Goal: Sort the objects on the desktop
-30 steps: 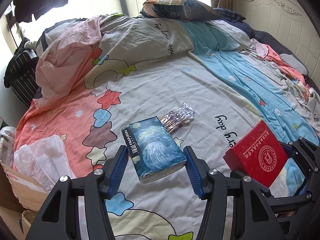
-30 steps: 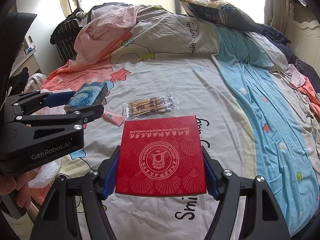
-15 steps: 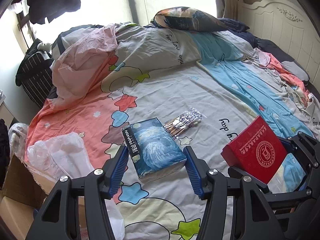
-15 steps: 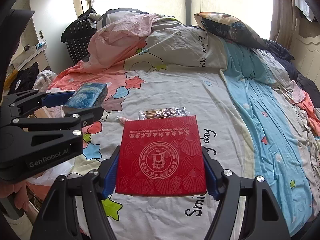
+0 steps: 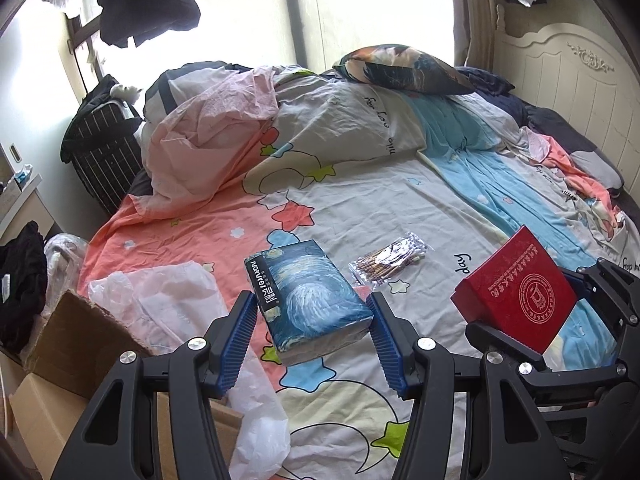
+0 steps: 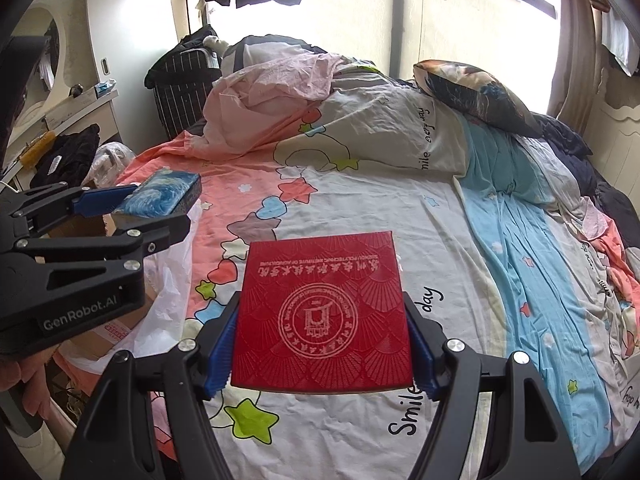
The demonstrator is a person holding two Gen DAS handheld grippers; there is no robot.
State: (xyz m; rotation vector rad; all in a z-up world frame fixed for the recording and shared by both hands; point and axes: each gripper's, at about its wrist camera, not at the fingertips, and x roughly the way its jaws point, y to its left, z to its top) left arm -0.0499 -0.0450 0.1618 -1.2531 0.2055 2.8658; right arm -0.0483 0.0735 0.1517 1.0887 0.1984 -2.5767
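Above the cartoon-print bedspread, your right gripper clamps 1 flat red box stamped with a pale round seal; your left gripper pinches 1 blue swirl-painted tissue pack; bagged cotton swabs lie beyond.

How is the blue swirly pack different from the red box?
The tissue pack is blue with painted swirls; the red box is plain red with a round emblem. The pack is long and chunky; the box is square and flat. The left gripper holds the pack, the right gripper the box. Both are lifted off the bed.
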